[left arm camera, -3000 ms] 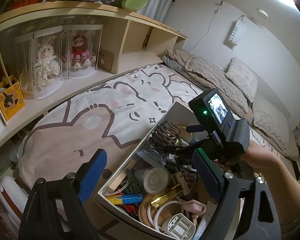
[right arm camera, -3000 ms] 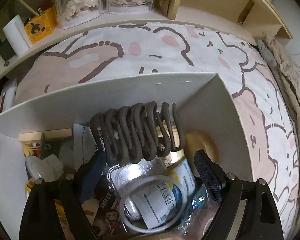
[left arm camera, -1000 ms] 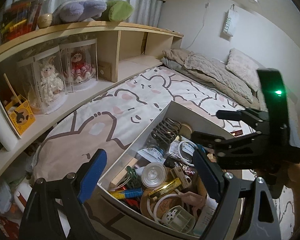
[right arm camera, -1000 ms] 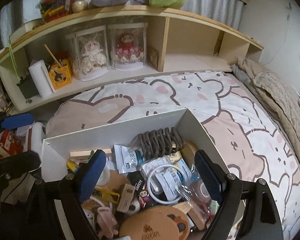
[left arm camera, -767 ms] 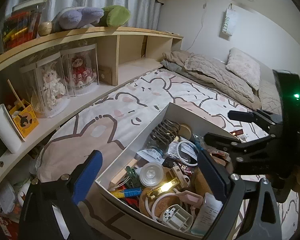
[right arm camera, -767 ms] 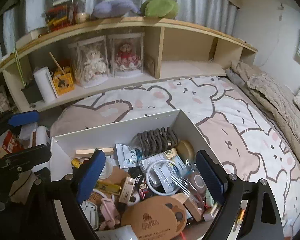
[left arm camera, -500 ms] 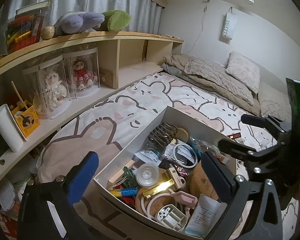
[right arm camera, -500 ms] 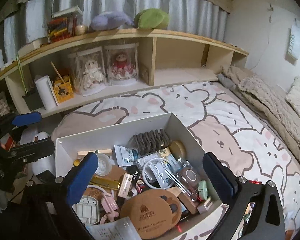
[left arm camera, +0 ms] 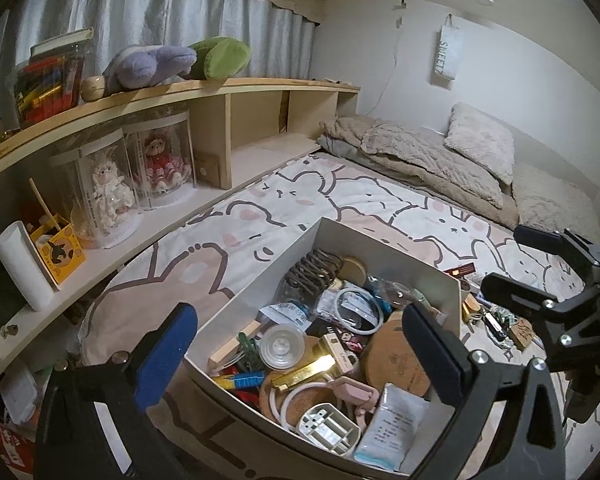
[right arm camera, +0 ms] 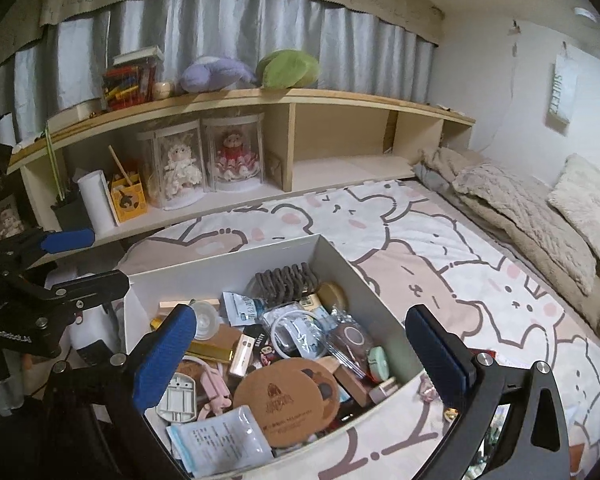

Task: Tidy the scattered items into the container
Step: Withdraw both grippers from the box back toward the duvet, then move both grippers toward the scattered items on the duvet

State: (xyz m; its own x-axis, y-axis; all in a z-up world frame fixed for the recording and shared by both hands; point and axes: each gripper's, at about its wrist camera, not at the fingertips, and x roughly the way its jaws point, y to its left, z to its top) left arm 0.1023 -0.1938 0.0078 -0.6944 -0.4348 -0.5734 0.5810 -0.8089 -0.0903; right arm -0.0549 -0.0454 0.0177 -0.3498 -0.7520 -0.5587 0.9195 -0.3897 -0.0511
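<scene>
A white open box (left arm camera: 428,268) (right arm camera: 356,276) sits on the bear-print bedsheet, full of small items: a dark coiled hair claw (left arm camera: 314,267) (right arm camera: 286,278), a white ring (left arm camera: 354,307), a cork coaster (right arm camera: 286,400), a gold bar (left arm camera: 304,372). My left gripper (left arm camera: 300,354) is open and empty, above the box's near end. My right gripper (right arm camera: 304,354) is open and empty, above the box. A few loose items (left arm camera: 496,320) lie on the sheet beyond the box's right side. The right gripper also shows in the left wrist view (left arm camera: 524,260).
A wooden shelf (right arm camera: 340,112) runs along the far side with boxed dolls (right arm camera: 204,160), plush toys (right arm camera: 252,68) and a yellow box (right arm camera: 128,196). Beige blankets and pillows (left arm camera: 440,156) lie at the bed's far end. The left gripper shows at the right view's left edge (right arm camera: 76,260).
Both grippers have pulled back and up from the box. The right gripper, earlier low over the hair claw inside the box, is now well above it; the claw lies in the box.
</scene>
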